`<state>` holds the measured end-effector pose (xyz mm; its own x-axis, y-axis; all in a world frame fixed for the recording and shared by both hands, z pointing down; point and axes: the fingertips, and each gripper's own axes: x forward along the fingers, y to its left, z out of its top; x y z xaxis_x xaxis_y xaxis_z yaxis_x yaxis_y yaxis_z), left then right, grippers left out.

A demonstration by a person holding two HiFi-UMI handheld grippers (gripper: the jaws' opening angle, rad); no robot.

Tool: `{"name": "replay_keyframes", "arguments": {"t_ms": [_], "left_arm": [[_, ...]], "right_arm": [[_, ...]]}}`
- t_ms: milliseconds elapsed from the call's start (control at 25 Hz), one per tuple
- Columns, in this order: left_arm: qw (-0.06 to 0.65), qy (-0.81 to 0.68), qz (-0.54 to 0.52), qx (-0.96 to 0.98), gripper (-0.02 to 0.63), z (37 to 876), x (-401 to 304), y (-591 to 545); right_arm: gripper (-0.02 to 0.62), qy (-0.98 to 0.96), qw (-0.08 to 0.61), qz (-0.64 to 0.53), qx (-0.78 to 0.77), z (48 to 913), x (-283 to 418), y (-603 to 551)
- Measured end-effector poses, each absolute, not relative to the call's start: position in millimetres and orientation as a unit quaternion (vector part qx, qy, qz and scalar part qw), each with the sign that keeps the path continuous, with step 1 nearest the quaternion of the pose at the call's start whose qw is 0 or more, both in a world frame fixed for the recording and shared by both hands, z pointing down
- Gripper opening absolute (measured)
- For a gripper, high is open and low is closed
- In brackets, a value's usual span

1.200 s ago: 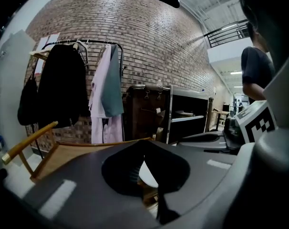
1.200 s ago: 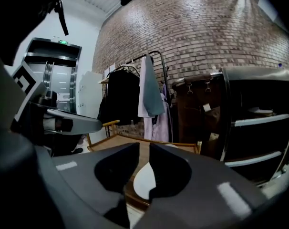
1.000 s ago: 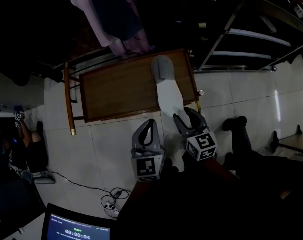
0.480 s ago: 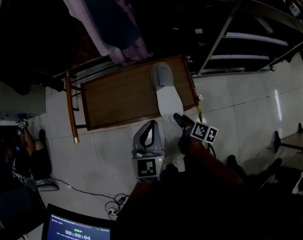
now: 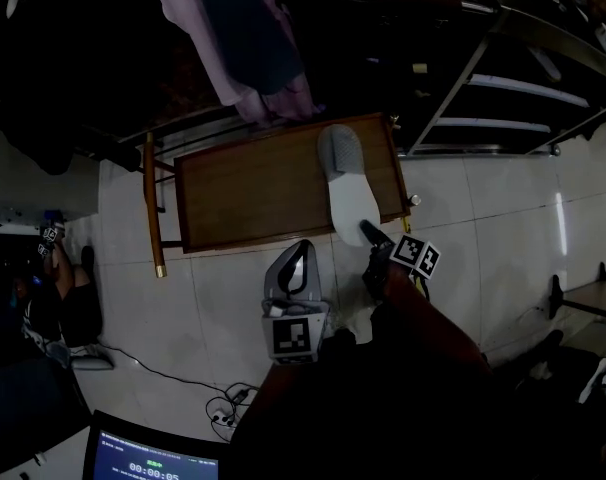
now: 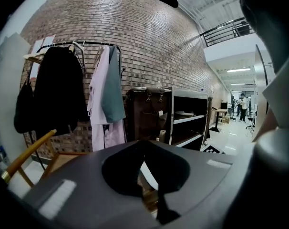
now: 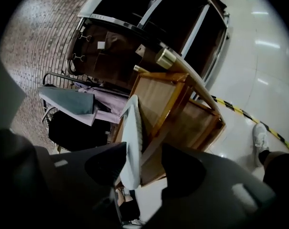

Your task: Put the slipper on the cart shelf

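This is looking like an open, loft-style workspace: coats (image 6: 58, 89) are hanging from a rail (image 6: 87, 43) against a brick wall (image 6: 149, 42), strip lights (image 6: 238, 70) are shining over glossy floor tiles (image 5: 503, 198), and a monitor (image 5: 153, 458) is glowing beside trailing cables (image 5: 218, 405).

Slipper (image 5: 351, 190): grey toe, white sole. Cart shelf (image 5: 253, 190): brown wood. Floor (image 5: 223, 288): white tiles. Wall (image 6: 149, 42): reddish brick.
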<state>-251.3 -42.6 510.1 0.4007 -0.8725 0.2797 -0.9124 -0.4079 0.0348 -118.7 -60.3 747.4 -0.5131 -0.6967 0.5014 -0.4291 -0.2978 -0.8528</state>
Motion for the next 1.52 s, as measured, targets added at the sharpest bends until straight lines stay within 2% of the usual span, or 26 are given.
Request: {"name": "replay_keyframes", "arguments": {"t_ms": [160, 360, 800, 1000, 1240, 1520], "left_arm": [[0.094, -0.544, 0.106, 0.827, 0.011, 513, -258, -40], [0.078, -0.547, 0.097, 0.828, 0.011, 503, -264, -38], [0.073, -0.545, 0.081, 0.832, 0.011, 495, -267, -24], [0.082, -0.542, 0.071, 0.834, 0.011, 489, -269, -17], [0.086, -0.555, 0.049, 0.826, 0.011, 470, -284, -25], [0.054, -0.566, 0.034, 0.822, 0.011, 444, -296, -33]], "right_arm": [[0.107, 0.595, 0.098, -0.632, -0.486, 744, -122, -67], [0.054, 0.617, 0.1, -0.607, -0.491, 727, -124, -70], [0.035, 0.69, 0.055, -0.497, -0.523, 670, -115, -67], [0.034, 0.75, 0.001, -0.361, -0.554, 611, -105, -66], [0.035, 0.774, -0.015, -0.171, -0.61, 521, -90, -54], [0.035, 0.792, 0.015, -0.009, -0.61, 432, -95, -35]]}}
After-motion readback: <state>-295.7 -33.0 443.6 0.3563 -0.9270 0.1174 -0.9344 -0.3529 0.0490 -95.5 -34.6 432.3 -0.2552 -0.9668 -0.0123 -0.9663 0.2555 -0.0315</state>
